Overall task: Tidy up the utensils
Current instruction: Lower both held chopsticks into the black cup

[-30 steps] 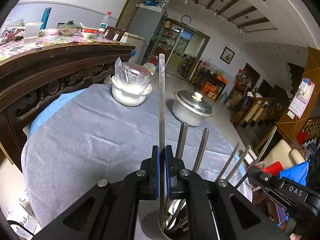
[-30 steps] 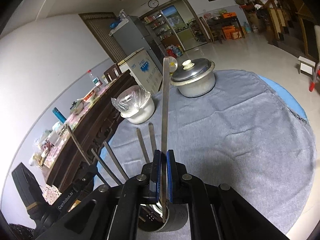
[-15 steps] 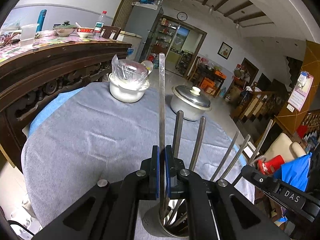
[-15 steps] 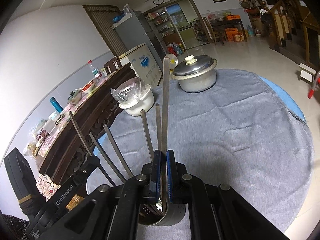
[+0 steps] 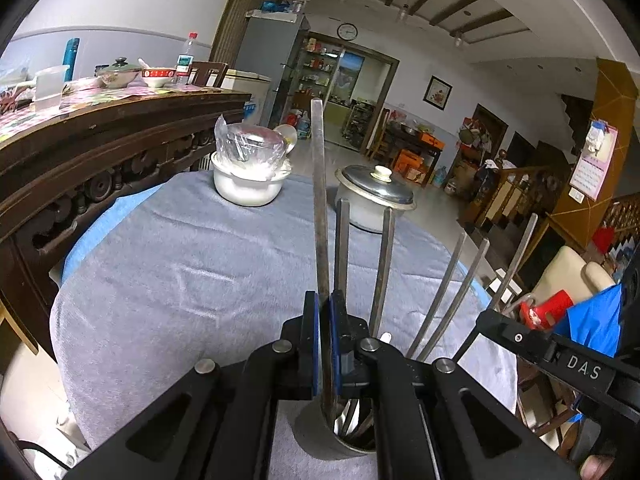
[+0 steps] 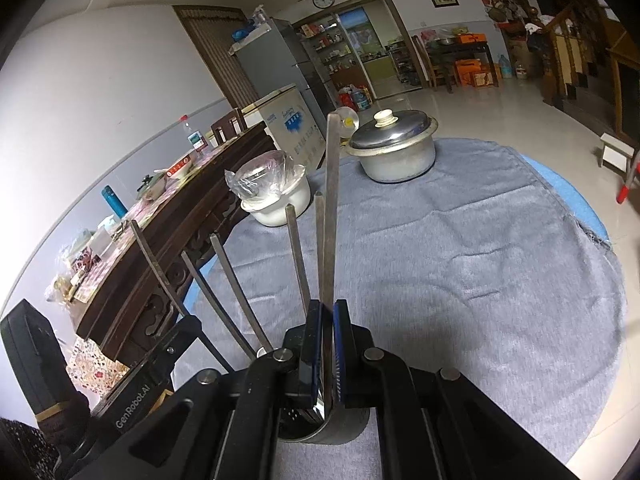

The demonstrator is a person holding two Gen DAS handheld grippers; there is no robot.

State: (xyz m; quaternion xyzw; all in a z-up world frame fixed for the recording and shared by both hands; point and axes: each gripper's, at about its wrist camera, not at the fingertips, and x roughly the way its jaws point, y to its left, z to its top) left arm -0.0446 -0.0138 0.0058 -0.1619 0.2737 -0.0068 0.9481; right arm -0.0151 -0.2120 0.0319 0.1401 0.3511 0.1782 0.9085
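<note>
In the left wrist view we have our left gripper clenched on a flat steel utensil handle. Its long axis runs nearly upright, rising from between the blue pads and pointing up and away from us, while its lower end drops below the fingers into a grey metal utensil holder standing on the grey tablecloth. Just right of the fingers, more steel handles stand in the same holder, fanning out to the right. Beyond the fingertips sit a white pot covered with plastic wrap on the left and a lidded metal pot on the right.

In the right wrist view our right gripper is likewise clamped on a second flat handle, upright and pointing away, its lower end in the holder beneath the fingers. Left of the fingers the other handles lean leftward.
</note>
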